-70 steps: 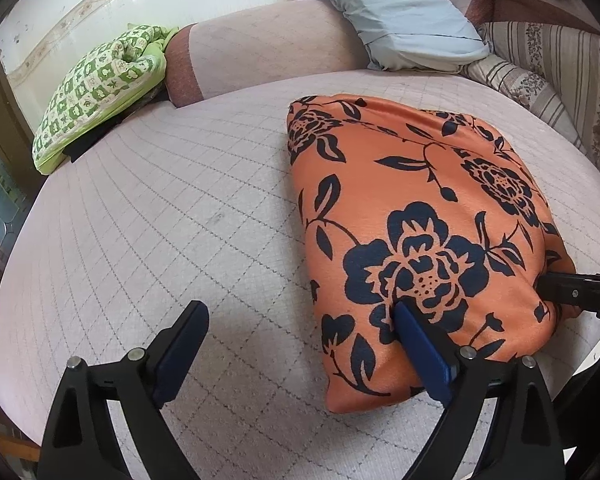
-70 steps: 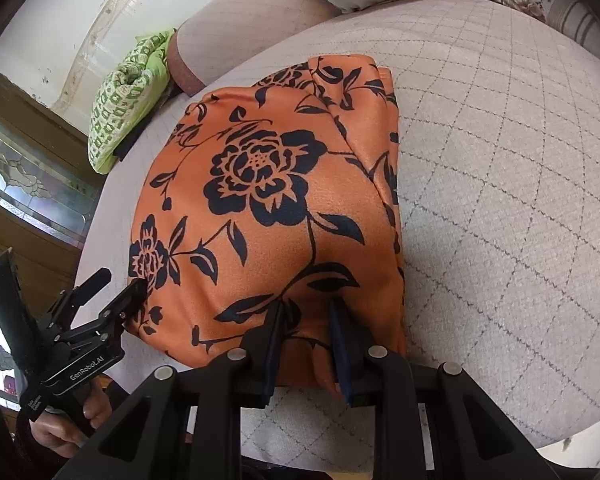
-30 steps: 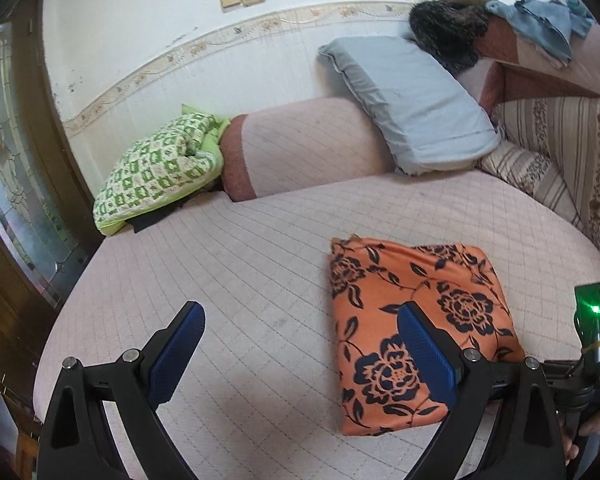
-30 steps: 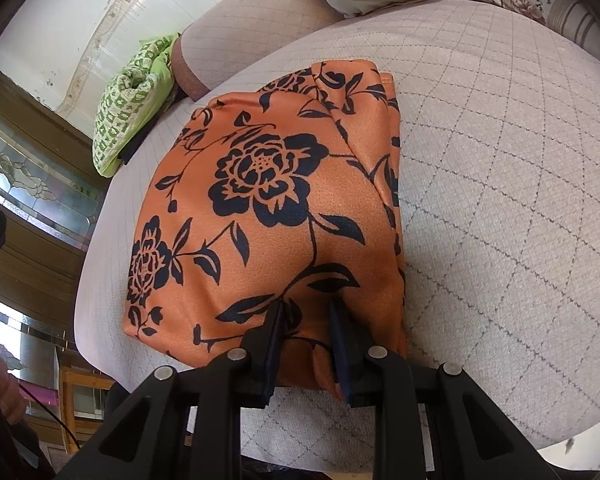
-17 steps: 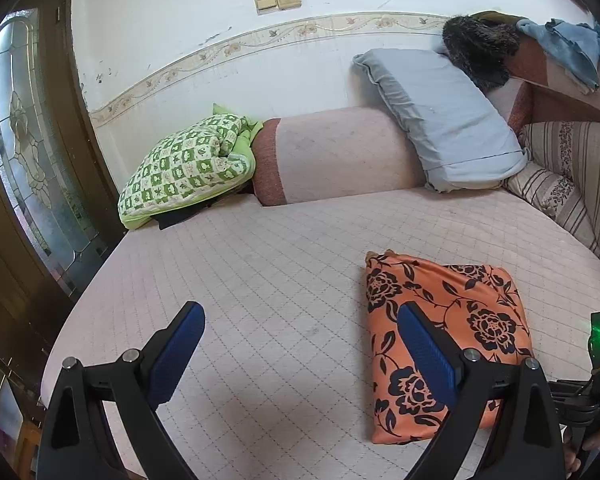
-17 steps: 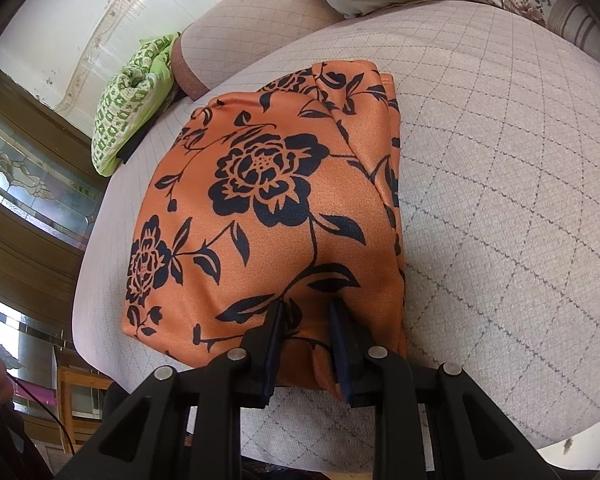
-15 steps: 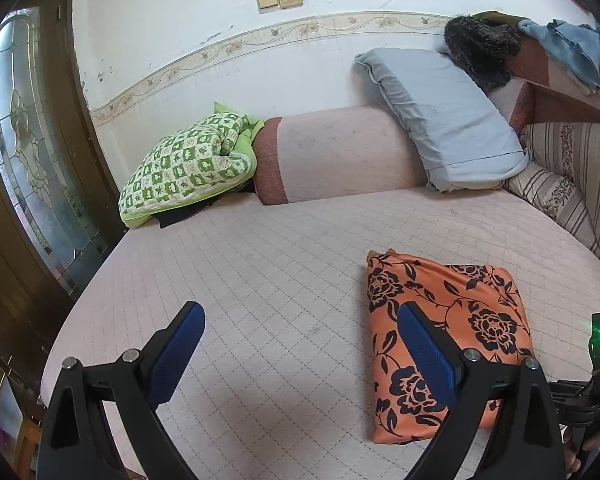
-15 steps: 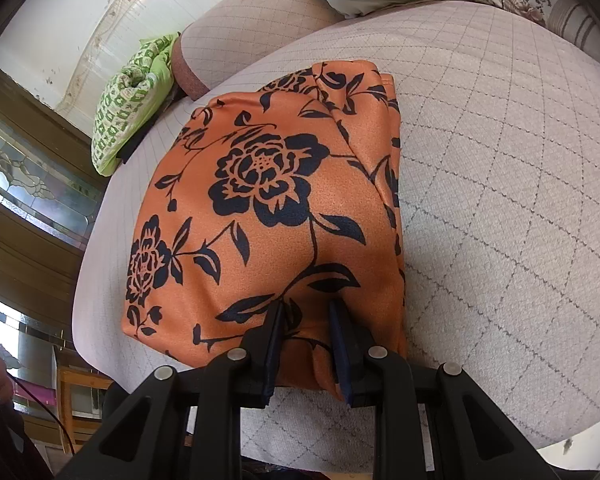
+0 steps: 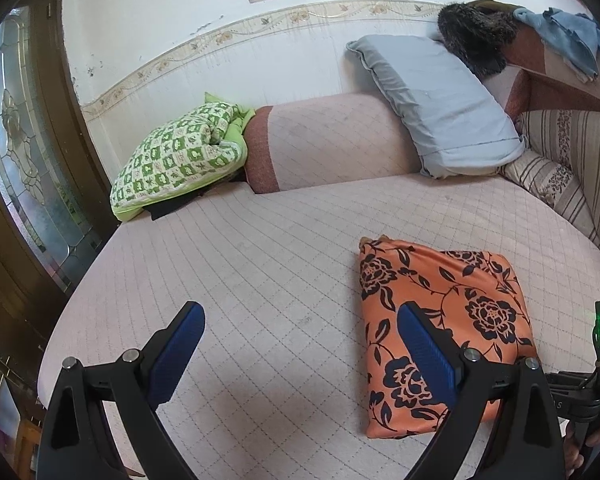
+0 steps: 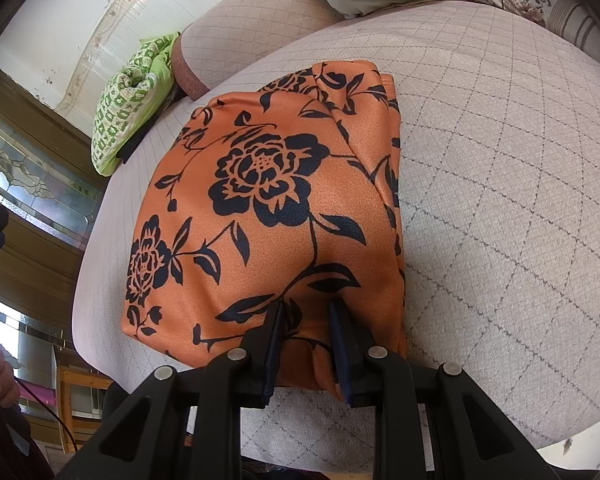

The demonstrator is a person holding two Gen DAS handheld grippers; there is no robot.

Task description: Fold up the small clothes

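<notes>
The orange floral garment (image 10: 284,208) lies folded into a thick, puffy rectangle on the quilted mattress (image 9: 260,264), sitting in the lower right of the left wrist view and filling the middle of the right wrist view. Its near edge lies close to the mattress's front edge.

The right gripper (image 10: 306,320) has its two fingers pinched on a bunched ridge of cloth at the garment's near edge, low in the frame. The left gripper (image 9: 300,344) is spread wide and grasps nothing; it hangs above bare mattress, with one blue pad (image 9: 428,350) overlapping the garment only in the picture, and I cannot tell that it touches.

What worries me is that single pinch. If the right gripper pulls back or lifts without letting go, I'd expect the top layer to drag and the stacked folds, visible as loose edges along the right side of the bundle, to slide apart. The fabric looks slick and satiny, so the layers probably shift easily. A tug toward the bottom of the frame could also haul the whole bundle over the front edge of the mattress. With the left gripper off to the side, nothing pins the pile down.

The green checked cushion (image 9: 176,156) and the grey-blue pillow (image 9: 440,108), up at the back, are well apart from all this.
</notes>
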